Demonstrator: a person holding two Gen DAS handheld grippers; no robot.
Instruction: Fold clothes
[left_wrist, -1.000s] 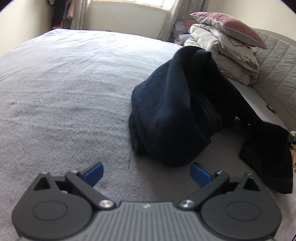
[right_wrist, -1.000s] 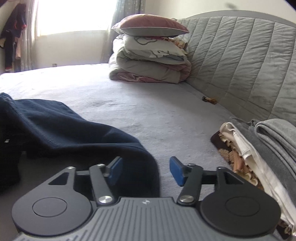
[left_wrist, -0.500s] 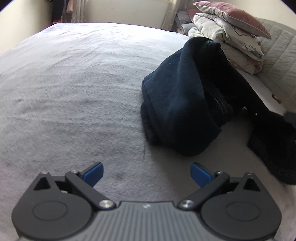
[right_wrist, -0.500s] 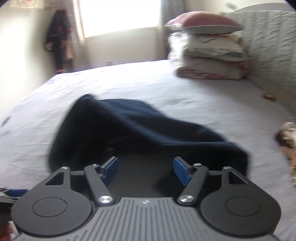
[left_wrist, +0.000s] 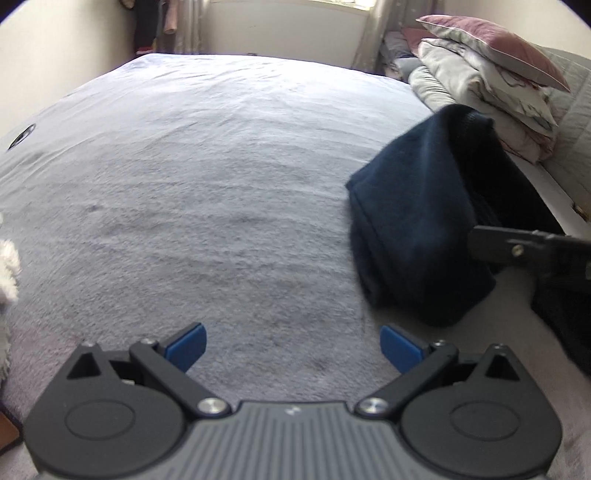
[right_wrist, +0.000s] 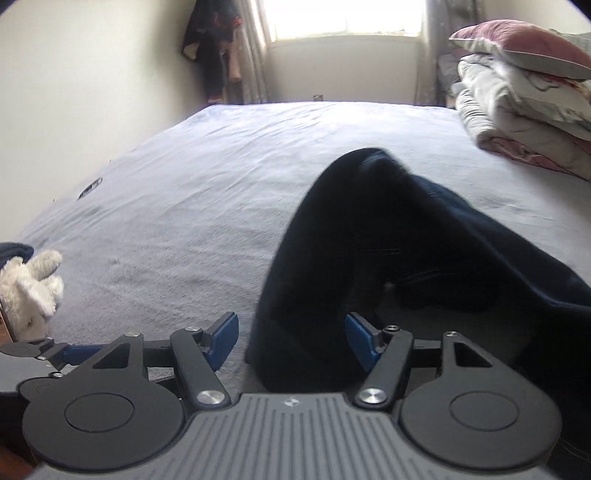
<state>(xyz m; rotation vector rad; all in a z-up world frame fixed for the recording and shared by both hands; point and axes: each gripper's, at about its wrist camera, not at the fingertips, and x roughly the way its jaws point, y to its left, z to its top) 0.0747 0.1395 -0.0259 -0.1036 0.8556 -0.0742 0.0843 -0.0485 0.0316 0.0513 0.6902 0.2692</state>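
A dark navy garment (left_wrist: 417, 206) lies crumpled in a heap on the grey bed (left_wrist: 207, 177), to the right in the left wrist view. My left gripper (left_wrist: 293, 347) is open and empty over bare bedding, left of the heap. In the right wrist view the garment (right_wrist: 369, 236) rises right in front of my right gripper (right_wrist: 291, 334), which is open, with a low fold of the cloth lying between its blue fingers. Part of the right gripper (left_wrist: 517, 247) shows at the heap's right side in the left wrist view.
Stacked pillows and a folded duvet (left_wrist: 487, 77) sit at the bed's head on the right, also in the right wrist view (right_wrist: 524, 99). A white plush toy (right_wrist: 29, 291) lies at the bed's left edge. Clothes hang by the window (right_wrist: 214, 48).
Both grippers have swung left. The right gripper has closed in on the navy heap, which now fills its view. The left gripper has pulled back left, away from the heap.
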